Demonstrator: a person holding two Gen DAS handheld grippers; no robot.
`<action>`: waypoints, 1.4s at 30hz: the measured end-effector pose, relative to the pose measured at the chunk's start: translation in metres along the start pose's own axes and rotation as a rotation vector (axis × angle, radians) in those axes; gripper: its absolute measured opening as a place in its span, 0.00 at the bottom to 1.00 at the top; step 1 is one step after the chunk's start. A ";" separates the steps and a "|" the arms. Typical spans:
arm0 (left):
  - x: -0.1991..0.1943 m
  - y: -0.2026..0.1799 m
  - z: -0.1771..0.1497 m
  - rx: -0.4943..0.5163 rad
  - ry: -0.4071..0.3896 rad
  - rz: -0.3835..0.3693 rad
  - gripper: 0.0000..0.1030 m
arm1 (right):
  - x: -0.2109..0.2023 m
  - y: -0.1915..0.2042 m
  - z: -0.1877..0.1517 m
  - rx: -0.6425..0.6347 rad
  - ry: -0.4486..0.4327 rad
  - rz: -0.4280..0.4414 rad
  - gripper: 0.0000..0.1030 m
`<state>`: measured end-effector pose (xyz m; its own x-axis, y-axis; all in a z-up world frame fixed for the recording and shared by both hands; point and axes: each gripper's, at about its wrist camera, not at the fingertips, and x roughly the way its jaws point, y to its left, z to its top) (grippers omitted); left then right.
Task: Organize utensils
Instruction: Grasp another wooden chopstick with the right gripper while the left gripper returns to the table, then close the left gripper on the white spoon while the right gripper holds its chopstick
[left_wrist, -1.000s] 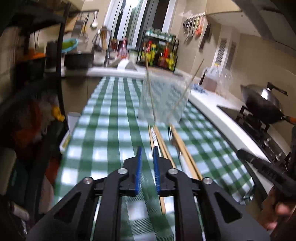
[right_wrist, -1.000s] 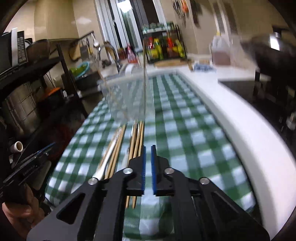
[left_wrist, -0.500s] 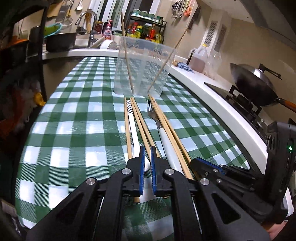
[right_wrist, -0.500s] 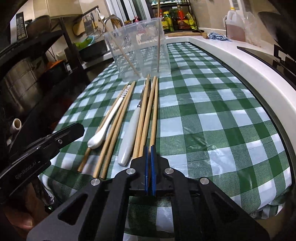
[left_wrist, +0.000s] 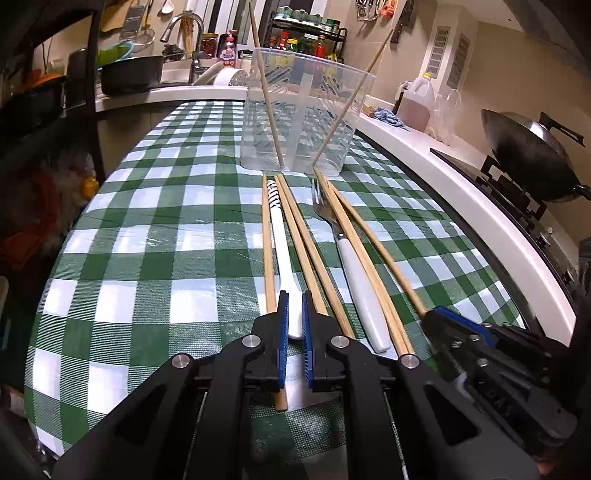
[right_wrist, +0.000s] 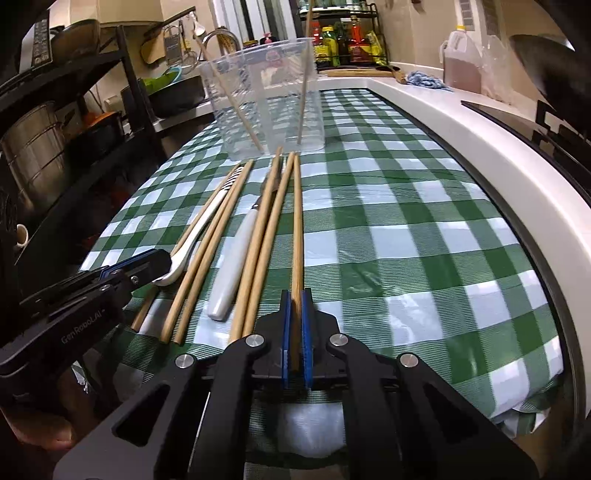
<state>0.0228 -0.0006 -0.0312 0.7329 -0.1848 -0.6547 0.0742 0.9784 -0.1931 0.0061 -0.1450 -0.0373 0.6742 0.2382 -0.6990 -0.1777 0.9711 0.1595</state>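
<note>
While pinched: right gripper (right_wrist: 294, 332) jaws clamp a round wooden chopstick (right_wrist: 297, 236).
Left gripper (left_wrist: 293, 332): jaws narrowly parted, glossy white spoon (left_wrist: 282, 251) between them.
Ahead: clear ribbed plastic holder (left_wrist: 306, 110) on checked desk (left_wrist: 166, 229).

The near end of one chopstick (right_wrist: 296, 258) is hidden between the right gripper (right_wrist: 295, 328) pads. The spoon (left_wrist: 282, 243) bowl is partly hidden behind the left gripper (left_wrist: 293, 332). The bottles (left_wrist: 295, 40) on the far shelf are too small to read — just colours.

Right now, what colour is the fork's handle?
White. The fork shows best in the left wrist view.
</note>
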 end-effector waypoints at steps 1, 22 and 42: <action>-0.001 0.000 0.001 -0.001 -0.006 0.003 0.13 | -0.002 -0.002 0.000 -0.005 -0.004 -0.008 0.06; 0.002 -0.005 -0.005 0.004 -0.009 0.009 0.23 | -0.001 -0.013 -0.005 0.014 0.002 0.003 0.06; -0.002 -0.021 -0.009 0.098 -0.043 0.114 0.16 | -0.002 -0.011 -0.007 0.021 -0.002 0.010 0.06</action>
<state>0.0136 -0.0212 -0.0326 0.7683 -0.0696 -0.6363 0.0526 0.9976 -0.0456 0.0021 -0.1565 -0.0426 0.6737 0.2476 -0.6963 -0.1690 0.9688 0.1811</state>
